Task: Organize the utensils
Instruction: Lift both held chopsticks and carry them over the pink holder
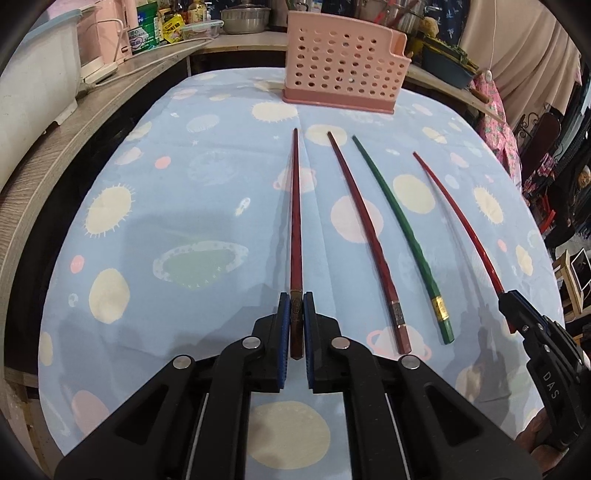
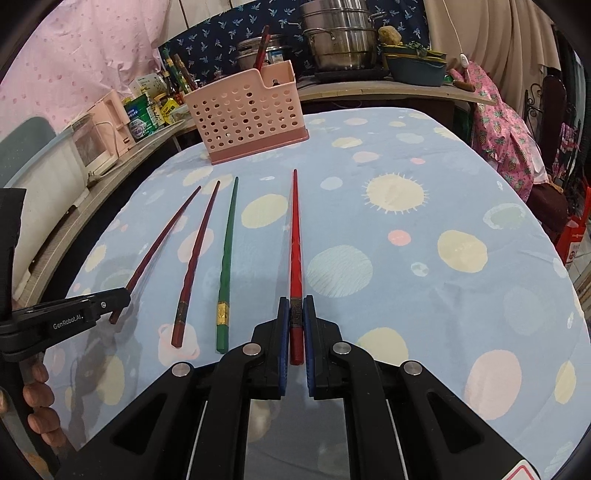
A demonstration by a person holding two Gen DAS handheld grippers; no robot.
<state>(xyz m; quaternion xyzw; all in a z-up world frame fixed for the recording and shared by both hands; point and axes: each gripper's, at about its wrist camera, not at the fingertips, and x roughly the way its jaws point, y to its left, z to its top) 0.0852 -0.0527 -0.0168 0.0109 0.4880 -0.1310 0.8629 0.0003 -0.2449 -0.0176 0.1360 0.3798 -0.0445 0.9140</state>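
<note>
Several chopsticks lie side by side on the blue patterned tablecloth (image 1: 184, 206). My left gripper (image 1: 296, 306) is shut on the thick end of a dark red chopstick (image 1: 295, 221); it also shows in the right wrist view (image 2: 162, 236). My right gripper (image 2: 296, 310) is shut on the thick end of a bright red chopstick (image 2: 294, 240), which also shows in the left wrist view (image 1: 458, 221). Between them lie a second dark red chopstick (image 1: 365, 240) and a green chopstick (image 1: 402, 236). A pink perforated utensil holder (image 1: 341, 62) stands at the table's far edge.
A wooden counter (image 1: 66, 133) runs along the left with a white tub (image 1: 33, 92), a pink appliance and bottles. Steel pots (image 2: 338, 33) and a teal basin (image 2: 415, 70) stand behind the table. A chair with pink cloth (image 2: 506, 136) is at the right.
</note>
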